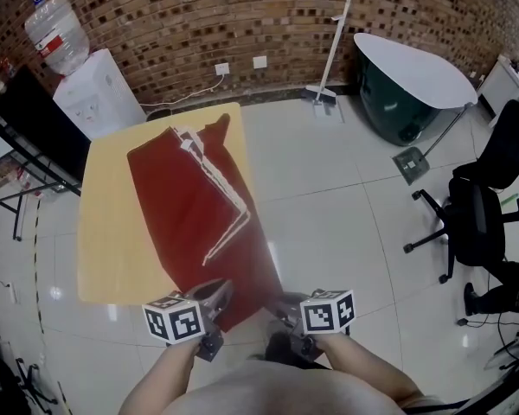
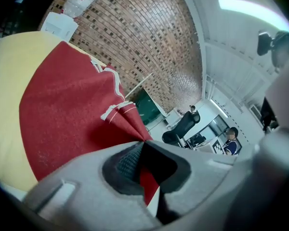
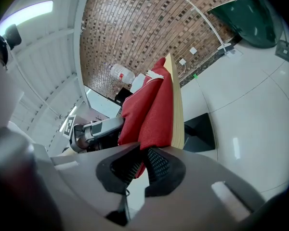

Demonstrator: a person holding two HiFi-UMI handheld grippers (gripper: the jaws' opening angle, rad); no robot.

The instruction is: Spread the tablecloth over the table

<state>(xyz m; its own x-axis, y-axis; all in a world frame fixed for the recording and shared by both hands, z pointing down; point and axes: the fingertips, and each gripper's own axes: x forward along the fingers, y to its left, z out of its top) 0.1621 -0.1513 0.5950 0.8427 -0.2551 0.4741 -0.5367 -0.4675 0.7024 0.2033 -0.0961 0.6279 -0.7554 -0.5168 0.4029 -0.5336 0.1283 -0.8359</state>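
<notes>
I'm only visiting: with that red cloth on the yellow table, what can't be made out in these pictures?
- Head view: near edge of the tablecloth, hidden behind the left gripper and right gripper.
- Head view: legs of the table, hidden under its top.
- Right gripper view: how the tablecloth lies on top, as the table shows edge-on.
- Left gripper view: the table's near edge, covered by that gripper's own body.

Brick wall [image 1: 242, 24] at rear; against it, water dispenser [image 1: 95, 93]; near it, white-topped table [image 1: 415, 67]; office chair [image 1: 476, 223] well apart, on glossy tiled floor [image 1: 346, 232].
</notes>
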